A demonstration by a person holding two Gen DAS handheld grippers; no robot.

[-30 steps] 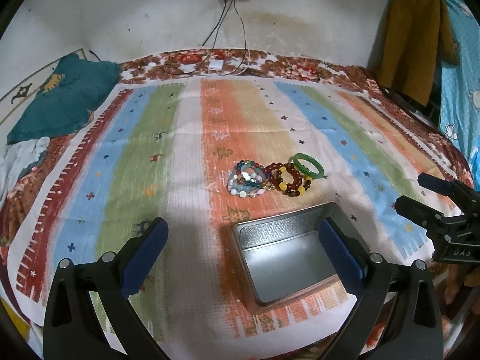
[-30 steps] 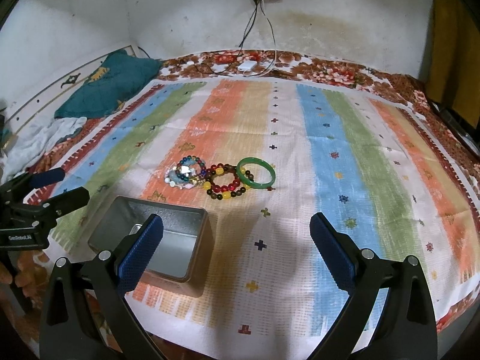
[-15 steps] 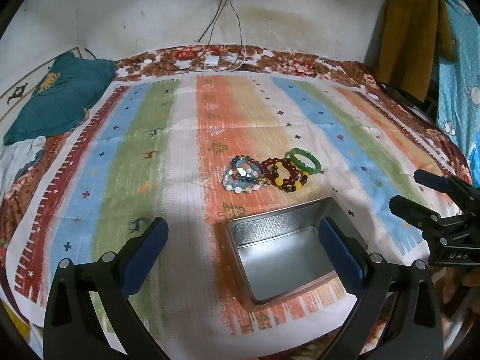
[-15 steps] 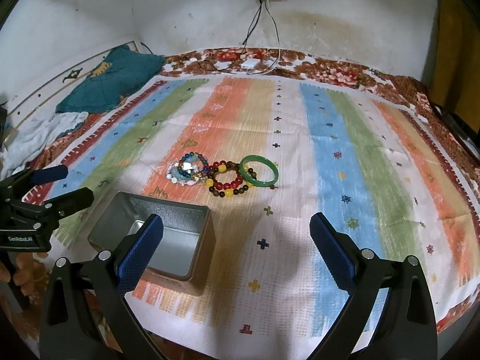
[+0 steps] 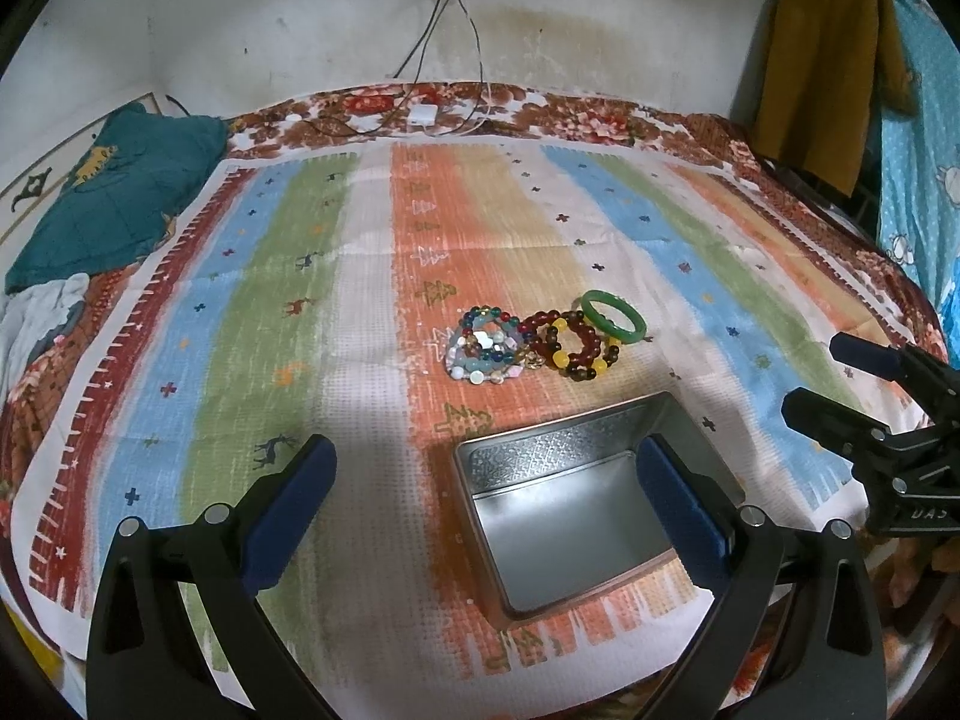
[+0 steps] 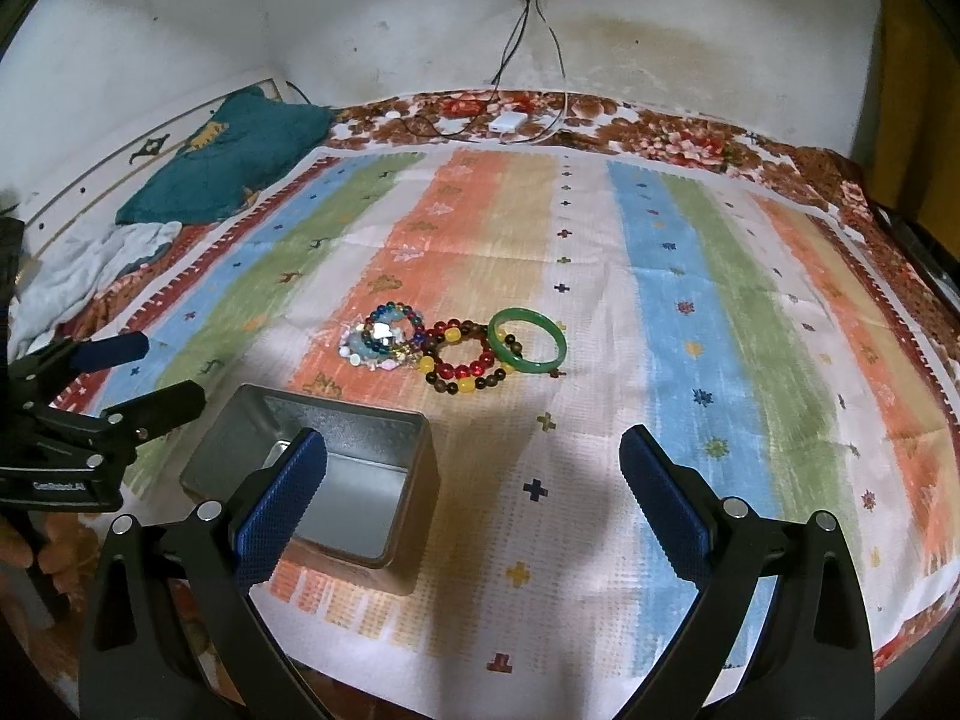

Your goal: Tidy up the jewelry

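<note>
Bracelets (image 5: 543, 343) well beyond both empty, wide-open claws

Two short markings can be read. In the left wrist view, the black body of the right gripper (image 5: 864, 384) carries pale letters "DAS", cut off at the picture's edge. In the right wrist view, the black body of the left gripper (image 6: 129, 372) bears small white lettering that looks like "GenRobot.AI", though it is too small to be sure of every letter.

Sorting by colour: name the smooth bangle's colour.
Green; the bangle shows best in the right wrist view.
</note>
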